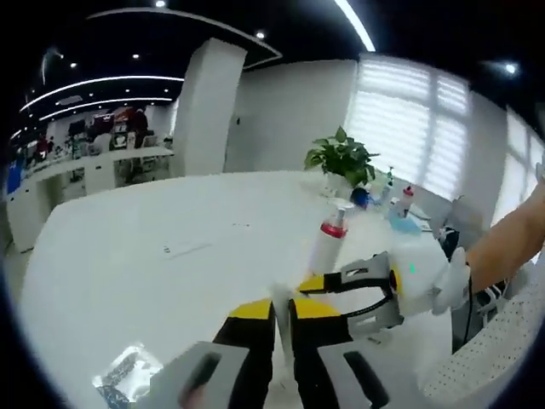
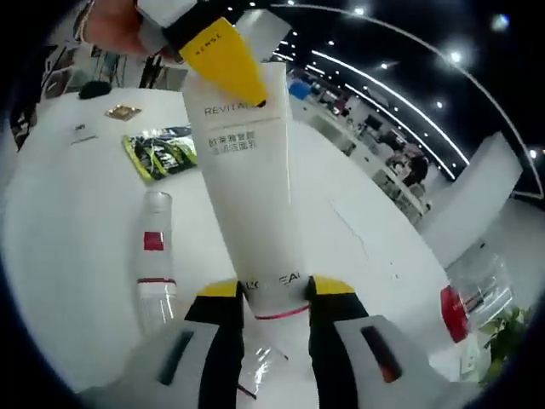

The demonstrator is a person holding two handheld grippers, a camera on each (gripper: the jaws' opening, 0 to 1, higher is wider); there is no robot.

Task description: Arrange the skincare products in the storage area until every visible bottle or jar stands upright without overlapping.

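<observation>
White tube [image 2: 247,187] is held at both ends: your right tongs [image 2: 274,294] clamp its base, your left tongs [image 2: 223,60] pinch its far end. It hangs above the table [image 2: 68,221]. Left of the tube a clear bottle [image 2: 153,264] lies flat.

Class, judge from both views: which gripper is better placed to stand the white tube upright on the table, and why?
Probably the right gripper: its jaws clamp the white plastic tube near one end. The left gripper pinches only the far end.
</observation>
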